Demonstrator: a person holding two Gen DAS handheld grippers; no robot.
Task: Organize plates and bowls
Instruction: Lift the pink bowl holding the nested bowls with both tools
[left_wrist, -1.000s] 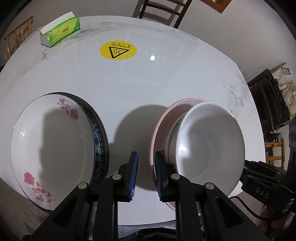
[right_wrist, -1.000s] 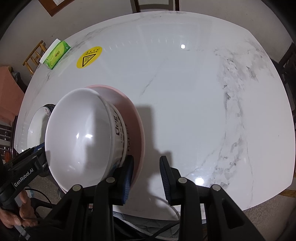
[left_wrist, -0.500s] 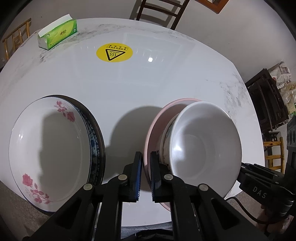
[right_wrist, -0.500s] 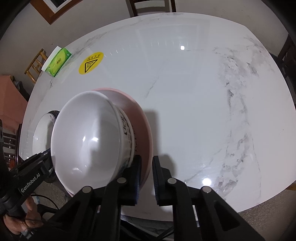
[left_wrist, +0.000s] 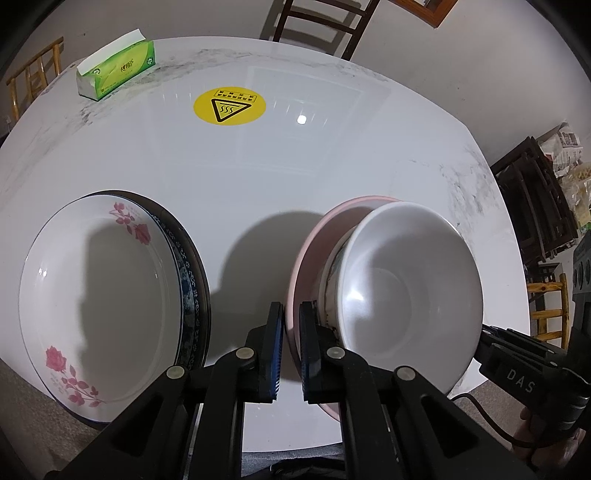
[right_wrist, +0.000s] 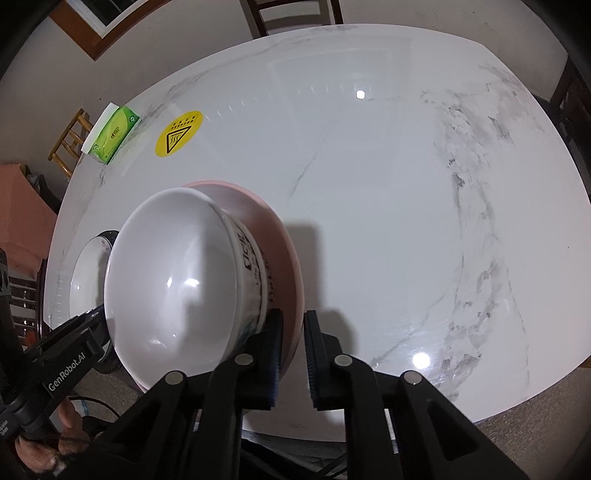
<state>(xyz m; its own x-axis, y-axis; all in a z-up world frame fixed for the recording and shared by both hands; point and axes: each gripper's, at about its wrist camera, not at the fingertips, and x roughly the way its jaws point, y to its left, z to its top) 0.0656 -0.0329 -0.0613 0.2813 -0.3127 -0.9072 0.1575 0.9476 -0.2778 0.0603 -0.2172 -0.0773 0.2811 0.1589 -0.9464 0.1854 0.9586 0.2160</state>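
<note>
A white bowl (left_wrist: 410, 295) sits inside a wider pink plate (left_wrist: 314, 240) near the table's front edge. My left gripper (left_wrist: 291, 332) is shut on the pink plate's left rim, which runs between its blue pads. On the opposite side my right gripper (right_wrist: 293, 343) is shut on the same pink plate (right_wrist: 273, 236), just beside the white bowl (right_wrist: 173, 280). To the left lies a white plate with pink roses (left_wrist: 99, 280), stacked on a blue-patterned plate (left_wrist: 186, 273) with a dark rim.
The white marble table (right_wrist: 406, 184) carries a green tissue box (left_wrist: 116, 70) at the far left and a round yellow warning sticker (left_wrist: 229, 106). A dark wooden chair (left_wrist: 317, 22) stands behind the table. Dark furniture (left_wrist: 535, 206) stands at the right.
Both grippers have closed from a narrow gap onto the pink plate's rim, one on each side. The dishes have stayed where they were.
</note>
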